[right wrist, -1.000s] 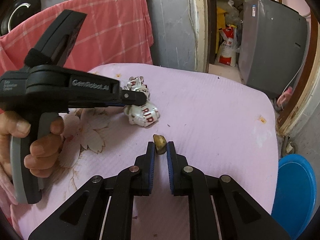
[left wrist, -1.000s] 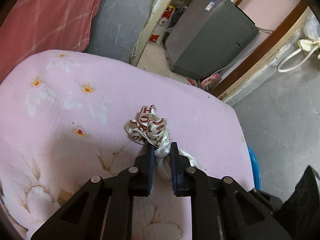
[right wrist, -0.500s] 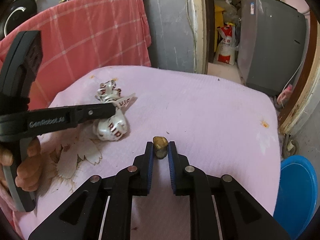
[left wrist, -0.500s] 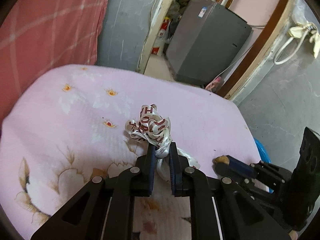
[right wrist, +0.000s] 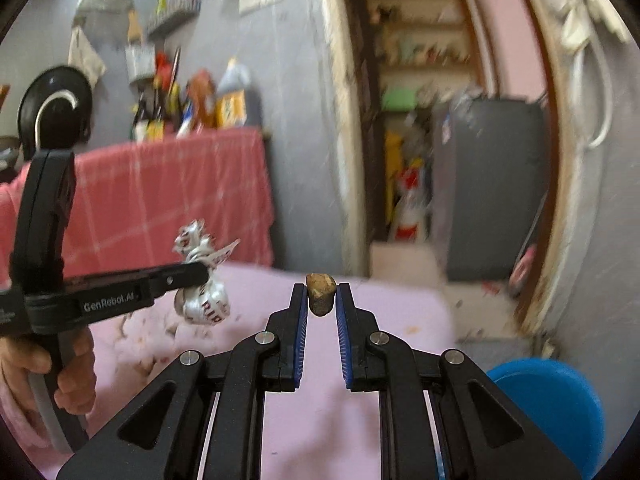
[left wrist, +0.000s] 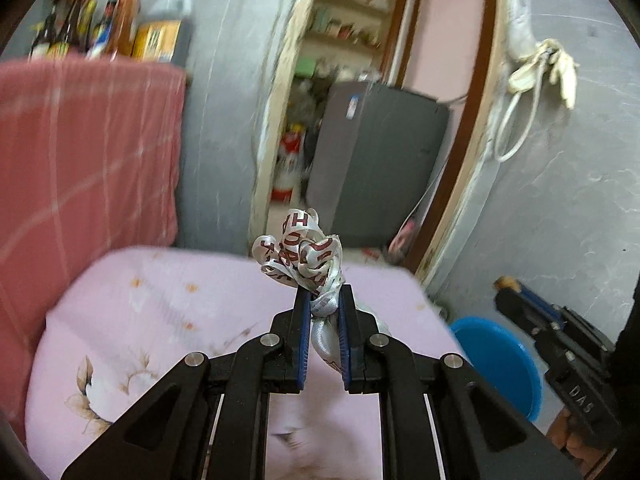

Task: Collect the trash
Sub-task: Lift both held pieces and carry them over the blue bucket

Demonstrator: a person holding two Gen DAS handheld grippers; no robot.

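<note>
My left gripper (left wrist: 324,294) is shut on a crumpled white ribbon with red letters (left wrist: 304,254), held up above the pink flowered cloth (left wrist: 160,312). In the right wrist view the same ribbon (right wrist: 202,276) hangs from the left gripper (right wrist: 206,272) at the left, with a hand on its handle. Between the blue pads of my right gripper (right wrist: 322,292) sits a small brown lump (right wrist: 319,292), lifted clear of the cloth. The right gripper (left wrist: 506,284) shows at the right of the left wrist view, the lump at its tip.
A blue bin (right wrist: 556,408) stands on the floor at the lower right, beyond the cloth's edge; the bin (left wrist: 496,364) also shows in the left wrist view. A red checked cloth (left wrist: 80,152) hangs behind. A doorway with a grey appliance (left wrist: 376,160) lies ahead.
Both grippers have risen off the pink cloth with their pieces and tilted up, so more wall and doorway show. The blue bin has come into the left wrist view.
</note>
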